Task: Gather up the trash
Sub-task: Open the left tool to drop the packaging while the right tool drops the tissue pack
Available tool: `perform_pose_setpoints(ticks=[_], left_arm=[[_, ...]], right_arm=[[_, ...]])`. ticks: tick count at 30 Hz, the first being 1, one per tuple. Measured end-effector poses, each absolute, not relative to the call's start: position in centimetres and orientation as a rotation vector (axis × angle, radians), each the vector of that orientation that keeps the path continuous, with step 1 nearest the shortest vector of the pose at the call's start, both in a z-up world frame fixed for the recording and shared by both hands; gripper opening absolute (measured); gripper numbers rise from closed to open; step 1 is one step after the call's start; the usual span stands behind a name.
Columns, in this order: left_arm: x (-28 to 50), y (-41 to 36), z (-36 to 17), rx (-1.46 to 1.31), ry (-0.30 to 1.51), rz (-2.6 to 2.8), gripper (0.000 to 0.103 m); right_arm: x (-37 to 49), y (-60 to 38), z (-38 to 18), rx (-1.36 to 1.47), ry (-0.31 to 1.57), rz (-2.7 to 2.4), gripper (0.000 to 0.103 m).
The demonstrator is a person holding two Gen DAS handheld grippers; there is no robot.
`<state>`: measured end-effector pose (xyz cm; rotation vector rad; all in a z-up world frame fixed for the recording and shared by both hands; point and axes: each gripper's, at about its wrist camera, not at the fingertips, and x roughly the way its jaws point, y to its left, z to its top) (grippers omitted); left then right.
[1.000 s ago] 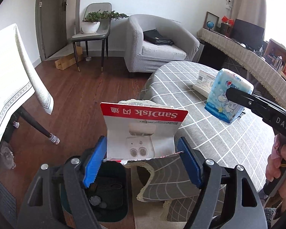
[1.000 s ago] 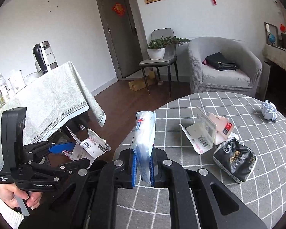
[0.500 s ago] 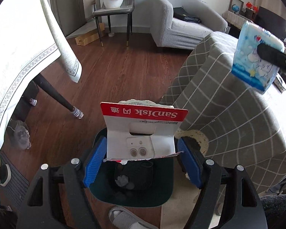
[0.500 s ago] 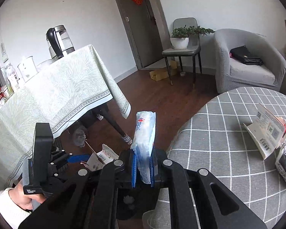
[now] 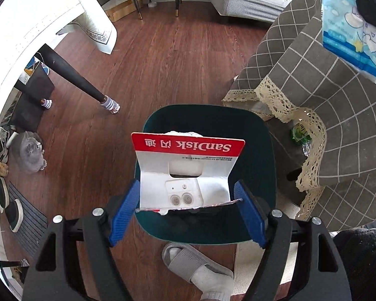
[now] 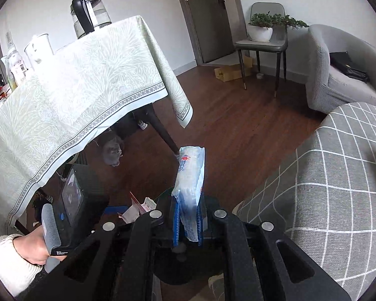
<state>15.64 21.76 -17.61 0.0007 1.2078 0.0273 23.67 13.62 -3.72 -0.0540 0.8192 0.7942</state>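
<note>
My left gripper (image 5: 186, 197) points steeply down, its blue pads shut on a folded red-and-white SanDisk card package (image 5: 185, 168). The package hangs right above the mouth of a dark teal bin (image 5: 259, 155) on the floor. My right gripper (image 6: 188, 219) is shut on a flat blue-and-white tissue wrapper (image 6: 189, 180) that stands upright between the pads. The left wrist view shows that wrapper (image 5: 348, 32) at the upper right, above the edge of the grey table. In the right wrist view a hand holds the left gripper (image 6: 70, 213) at the lower left, with the card package (image 6: 137, 207) beside it.
A round table with a grey checked cloth (image 5: 313, 80) stands right of the bin. A cat (image 5: 30, 153) sits under the pale-clothed table (image 6: 87, 80), near its dark leg (image 5: 72, 75). A foot in a grey slipper (image 5: 188, 263) is by the bin. A green bottle (image 5: 299, 135) lies under the round table.
The left gripper has sunk and tipped downward, so the bin now lies straight under the card package. The right gripper has swung left off the round table with the wrapper.
</note>
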Motion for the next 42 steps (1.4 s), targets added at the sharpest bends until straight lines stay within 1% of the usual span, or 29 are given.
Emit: perform_pose_setpoints(ticks=[8,12,15,16,23,25,30,34,39,42], left_arm=[[15.2,22.2,-19.6,0.032,1.268,0.015,0.086],[15.0,22.8,-19.2,0.008,1.254,0.024,0.086],[14.8,23.4,-18.2,-0.019,1.214,0.024,0.083],[14.8,23.5,-17.9,-0.028,1.202,0.024,0.08],[14.5,24.4,-14.9,-0.09,1.093,0.045,0.07],[14.4,24.7,-13.9,-0.104,1.061,0.048,0.063],[14.2,24.7,-11.5,-0.14,0.99,0.035,0.053],[14.2,24.2,-9.4,-0.171,0.937,0.0,0.04],[14.1,23.6,-6.6,-0.183,0.859,-0.017,0.04],[14.0,23.2,-5.2,-0.198,0.828,-0.027,0.039]], right_arm=[[23.5,16.3,-5.4,-0.09,0.869,0.829,0.01],[23.6,16.9,-6.3,-0.1,0.892,0.832,0.01],[23.7,17.2,-7.1,-0.103,0.911,0.832,0.01],[23.8,17.3,-7.3,-0.103,0.917,0.83,0.01],[24.1,18.1,-9.6,-0.121,0.98,0.82,0.01],[24.1,18.3,-10.4,-0.131,1.0,0.814,0.01],[24.1,18.7,-12.5,-0.14,1.052,0.796,0.01],[24.0,19.0,-14.2,-0.143,1.097,0.784,0.01],[23.3,19.6,-16.1,-0.193,1.147,0.79,0.011],[22.6,20.0,-16.7,-0.234,1.155,0.798,0.014]])
